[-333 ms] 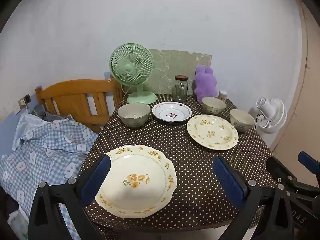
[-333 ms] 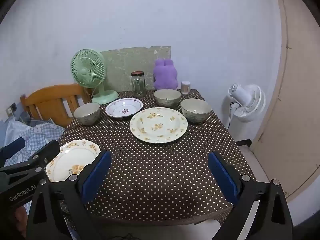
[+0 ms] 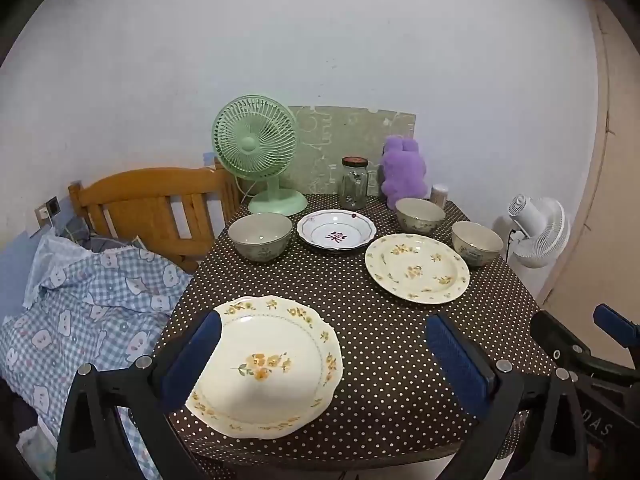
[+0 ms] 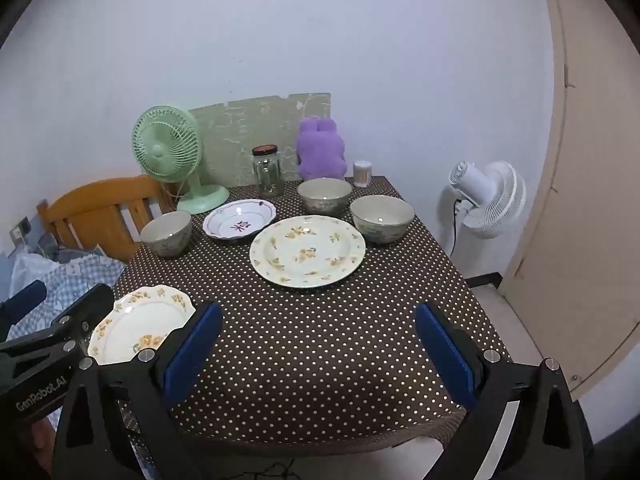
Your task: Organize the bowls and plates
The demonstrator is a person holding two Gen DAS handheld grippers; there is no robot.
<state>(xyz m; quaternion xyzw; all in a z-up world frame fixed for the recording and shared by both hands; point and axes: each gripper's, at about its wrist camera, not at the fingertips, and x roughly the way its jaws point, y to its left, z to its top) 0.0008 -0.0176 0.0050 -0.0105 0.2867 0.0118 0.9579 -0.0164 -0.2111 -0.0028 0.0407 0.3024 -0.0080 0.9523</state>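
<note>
A scalloped floral plate (image 3: pixel 268 364) lies at the table's near left corner, also in the right wrist view (image 4: pixel 140 324). A round floral plate (image 3: pixel 417 268) (image 4: pixel 307 250) lies mid-table. A white plate with a red motif (image 3: pixel 337 233) (image 4: pixel 239 222) sits behind. Three grey bowls stand at left (image 3: pixel 260 236) (image 4: pixel 166 233), back (image 3: pixel 420 215) (image 4: pixel 325 195) and right (image 3: pixel 477 242) (image 4: pixel 382 218). My left gripper (image 3: pixel 324 356) is open, above the scalloped plate. My right gripper (image 4: pixel 318 354) is open above the front cloth.
A green fan (image 3: pixel 256 148), glass jar (image 3: pixel 354 188), purple plush (image 3: pixel 402 172) and small cup (image 4: pixel 362 174) line the back edge. A wooden headboard (image 3: pixel 152 204) and bedding (image 3: pixel 80 300) lie left. A white fan (image 4: pixel 486 200) stands right by a door (image 4: pixel 580 200).
</note>
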